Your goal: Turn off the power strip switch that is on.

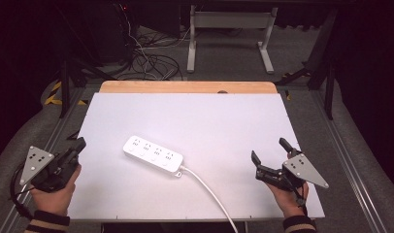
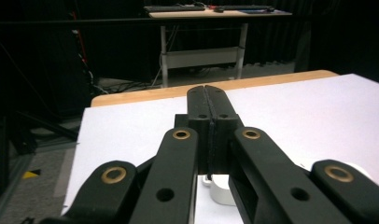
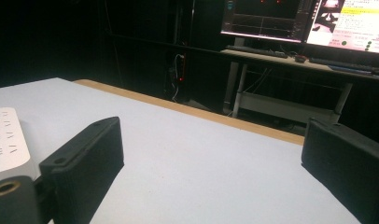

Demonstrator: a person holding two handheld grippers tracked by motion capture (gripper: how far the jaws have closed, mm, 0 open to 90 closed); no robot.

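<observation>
A white power strip lies slanted near the middle of the white table top, its white cable running off the front edge. My left gripper hovers at the table's left edge, jaws pressed together with nothing between them. In the left gripper view the shut left gripper points across the table, and a bit of the strip peeks out below it. My right gripper is near the front right with jaws wide apart and empty. The right gripper view has the strip's end at far left, beside the open right gripper.
A wooden strip borders the table's far edge. Beyond it stand a white desk frame and tangled cables on the floor. Lit monitors and a keyboard sit on a desk in the right gripper view.
</observation>
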